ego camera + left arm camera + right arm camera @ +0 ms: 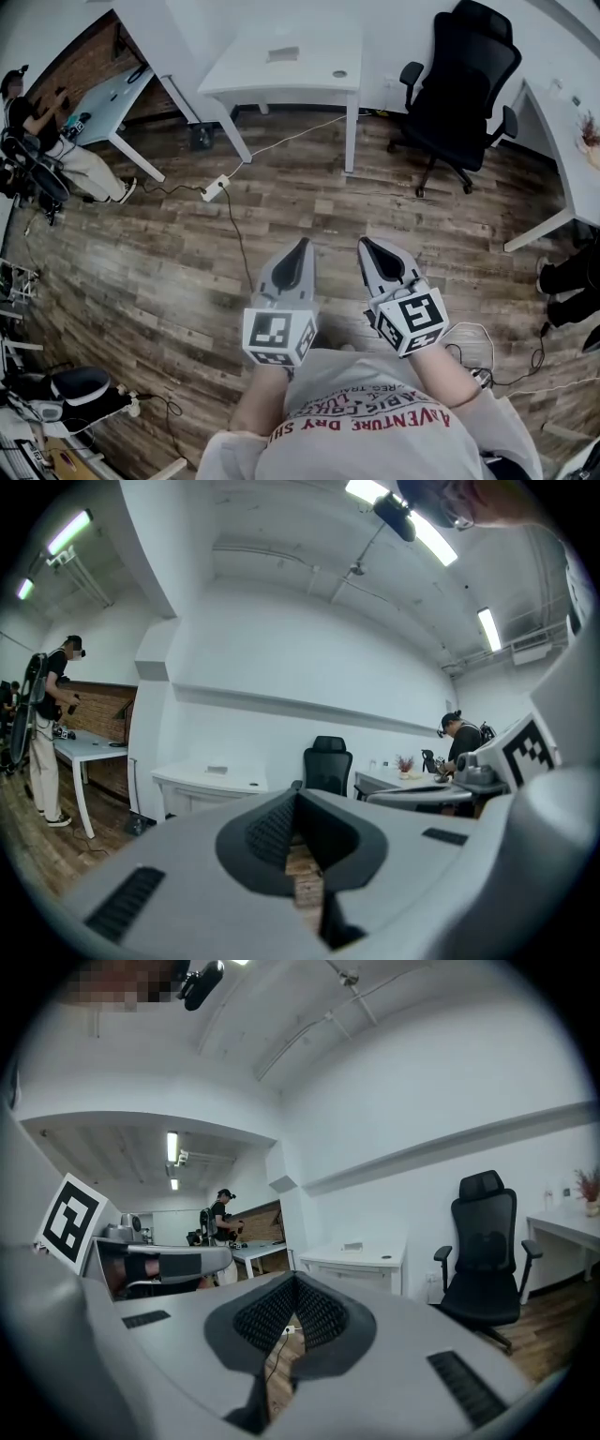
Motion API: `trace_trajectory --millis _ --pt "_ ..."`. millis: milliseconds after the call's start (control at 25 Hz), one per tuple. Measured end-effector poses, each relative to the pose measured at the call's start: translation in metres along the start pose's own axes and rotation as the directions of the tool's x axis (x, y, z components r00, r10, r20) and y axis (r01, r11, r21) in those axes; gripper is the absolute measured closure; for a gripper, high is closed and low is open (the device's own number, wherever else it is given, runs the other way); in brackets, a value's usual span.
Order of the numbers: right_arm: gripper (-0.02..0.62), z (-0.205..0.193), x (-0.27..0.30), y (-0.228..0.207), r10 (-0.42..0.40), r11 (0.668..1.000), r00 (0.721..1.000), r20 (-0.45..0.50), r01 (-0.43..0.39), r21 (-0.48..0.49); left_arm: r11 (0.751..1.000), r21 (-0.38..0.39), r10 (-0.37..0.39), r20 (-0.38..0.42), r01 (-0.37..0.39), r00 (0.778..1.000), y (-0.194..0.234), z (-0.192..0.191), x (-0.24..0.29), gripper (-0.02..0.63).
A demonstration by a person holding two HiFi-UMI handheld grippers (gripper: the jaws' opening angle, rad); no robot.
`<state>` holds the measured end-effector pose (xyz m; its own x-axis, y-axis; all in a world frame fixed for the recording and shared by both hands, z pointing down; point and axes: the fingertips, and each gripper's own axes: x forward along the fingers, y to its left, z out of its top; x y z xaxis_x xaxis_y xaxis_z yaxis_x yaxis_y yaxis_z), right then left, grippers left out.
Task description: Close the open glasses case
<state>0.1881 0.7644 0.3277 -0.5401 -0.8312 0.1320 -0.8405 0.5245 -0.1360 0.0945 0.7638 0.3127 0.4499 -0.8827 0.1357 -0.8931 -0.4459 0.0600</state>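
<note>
The left gripper (302, 246) and right gripper (367, 246) hang side by side, well apart from the white desk (281, 66). Both claws are pinched tight, tips touching.

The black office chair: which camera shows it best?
The right gripper view: the black office chair appears largest, front-on, headrest to seat. The head view shows it from above; the left gripper view shows only its top, small and distant.
</note>
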Motion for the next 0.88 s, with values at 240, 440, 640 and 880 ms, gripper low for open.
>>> trace_trajectory --millis 240,440,640,880 --pt "0.584 0.002 0.071 -0.006 -0.020 1.000 0.999 -0.027 0.020 -0.012 0.999 -0.007 -0.052 -0.012 0.052 0.999 0.053 0.002 0.051 0.609" --pt "0.584 0.019 0.145 -0.023 -0.083 0.997 0.996 -0.044 0.083 -0.008 0.995 -0.021 -0.095 -0.001 0.095 0.996 0.115 0.023 0.107 0.609" --pt "0.584 0.041 0.229 -0.036 -0.135 0.991 0.989 -0.064 0.135 -0.001 0.990 -0.040 -0.137 0.004 0.137 0.991 0.189 0.046 0.165 0.609" --pt "0.584 0.060 0.312 -0.045 -0.171 0.985 0.982 -0.079 0.172 0.005 0.988 -0.046 -0.144 0.022 0.145 0.989 0.275 0.075 0.220 0.609"
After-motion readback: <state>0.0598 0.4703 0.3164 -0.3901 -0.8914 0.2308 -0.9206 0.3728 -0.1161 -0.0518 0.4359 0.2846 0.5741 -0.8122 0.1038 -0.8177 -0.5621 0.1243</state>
